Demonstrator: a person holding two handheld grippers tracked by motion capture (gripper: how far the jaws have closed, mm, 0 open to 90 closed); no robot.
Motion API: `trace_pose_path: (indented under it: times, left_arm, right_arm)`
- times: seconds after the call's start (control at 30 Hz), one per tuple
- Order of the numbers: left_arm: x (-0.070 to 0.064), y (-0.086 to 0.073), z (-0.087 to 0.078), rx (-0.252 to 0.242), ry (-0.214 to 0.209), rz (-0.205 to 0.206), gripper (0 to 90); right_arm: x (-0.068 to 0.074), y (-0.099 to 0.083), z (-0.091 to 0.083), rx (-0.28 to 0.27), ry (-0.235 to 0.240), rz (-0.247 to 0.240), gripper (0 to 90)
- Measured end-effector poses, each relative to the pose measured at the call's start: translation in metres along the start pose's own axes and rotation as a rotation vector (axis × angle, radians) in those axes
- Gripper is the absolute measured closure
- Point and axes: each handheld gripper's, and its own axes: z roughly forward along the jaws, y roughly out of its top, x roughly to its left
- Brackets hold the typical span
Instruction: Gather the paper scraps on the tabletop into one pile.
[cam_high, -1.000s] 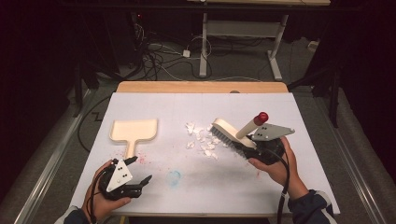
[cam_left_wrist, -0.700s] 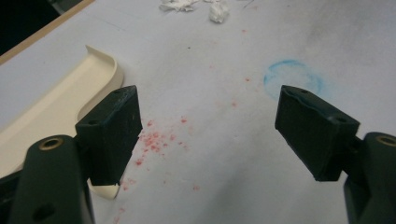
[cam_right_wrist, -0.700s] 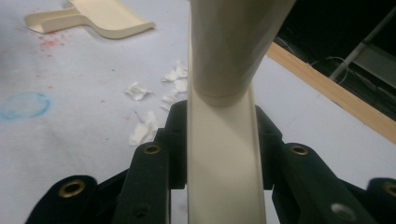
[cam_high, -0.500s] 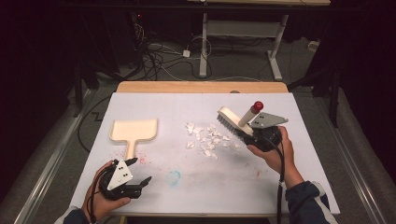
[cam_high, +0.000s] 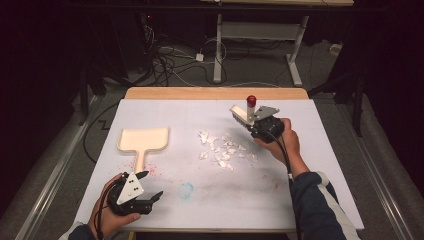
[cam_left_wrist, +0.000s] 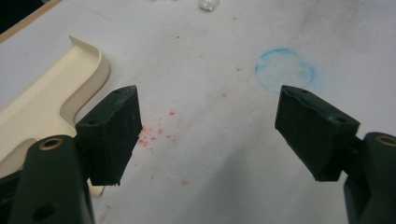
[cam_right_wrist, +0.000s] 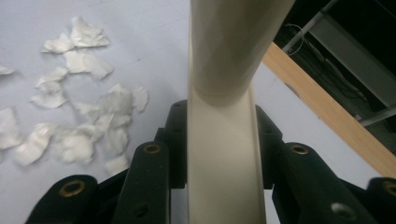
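The high view looks forward and down over the white-covered table (cam_high: 300, 200); both gripper views skim it closely, sharing its torn white paper scraps (cam_high: 222, 149).

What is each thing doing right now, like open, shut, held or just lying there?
Left gripper: open, holding nothing, above the table.
Right gripper: shut on the brush handle.
Brush: held up, off the table.
Dustpan: lying flat, untouched.
Paper scraps: scattered loose on the table.

Cream brush (cam_high: 242, 115) with red-tipped handle, tilted, lifted off table behind paper scraps. White torn scraps (cam_high: 223, 150) scattered mid-table. Cream dustpan (cam_high: 144, 140) lying flat at left, handle toward person.
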Motion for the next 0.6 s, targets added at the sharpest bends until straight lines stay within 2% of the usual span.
trace_pose_path:
  times: [0.13, 0.2, 0.4, 0.5, 0.6]
  left_arm:
    - [0.000, 0.000, 0.001, -0.001, -0.007, -0.002, 21.9]
    - [0.000, 0.001, 0.002, -0.002, -0.011, 0.003, 21.9]
    - [0.000, 0.000, 0.005, 0.005, -0.019, 0.006, 21.9]
    - [-0.001, 0.001, 0.005, 0.006, -0.026, 0.013, 21.9]
    - [-0.003, 0.001, 0.006, 0.008, -0.031, 0.018, 21.9]
  right_arm:
    - [0.003, 0.013, 0.021, -0.006, 0.010, -0.024, 67.5]
    - [0.006, 0.020, 0.032, -0.017, 0.031, -0.038, 67.4]
    - [0.025, 0.037, 0.064, -0.013, 0.049, -0.080, 67.5]
    - [0.037, 0.043, 0.071, -0.012, 0.052, -0.109, 67.5]
    - [0.048, 0.044, 0.073, -0.023, 0.085, -0.128, 67.4]
